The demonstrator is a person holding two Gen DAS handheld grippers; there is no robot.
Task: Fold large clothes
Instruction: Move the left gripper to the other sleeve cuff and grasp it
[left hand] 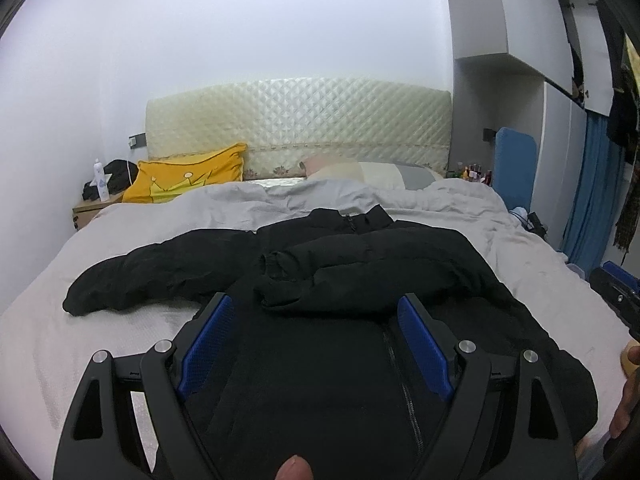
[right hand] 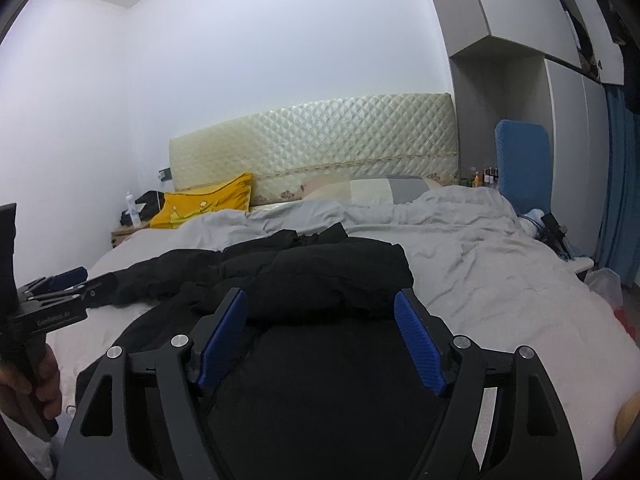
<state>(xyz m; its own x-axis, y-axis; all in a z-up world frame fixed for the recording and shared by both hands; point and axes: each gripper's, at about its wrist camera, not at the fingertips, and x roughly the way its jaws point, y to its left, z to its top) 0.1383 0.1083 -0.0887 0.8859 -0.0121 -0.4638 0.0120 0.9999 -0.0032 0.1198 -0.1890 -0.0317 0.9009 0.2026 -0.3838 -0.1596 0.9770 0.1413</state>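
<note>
A black puffer jacket (left hand: 320, 360) lies front up on the grey bed cover (left hand: 120, 320), zipper running toward me. One sleeve (left hand: 360, 272) is folded across the chest; the other sleeve (left hand: 140, 276) stretches out to the left. My left gripper (left hand: 316, 312) is open and empty, hovering over the jacket's lower front. My right gripper (right hand: 322, 308) is open and empty over the jacket (right hand: 320, 380), just short of the folded sleeve (right hand: 332, 276). The left gripper also shows at the left edge of the right wrist view (right hand: 60, 284).
A yellow pillow (left hand: 188, 176) and a grey-white pillow (left hand: 368, 172) lie by the quilted headboard (left hand: 300, 120). A bedside table with a bottle (left hand: 100, 182) stands at the left. A blue chair (right hand: 522, 160) and wardrobe stand at the right.
</note>
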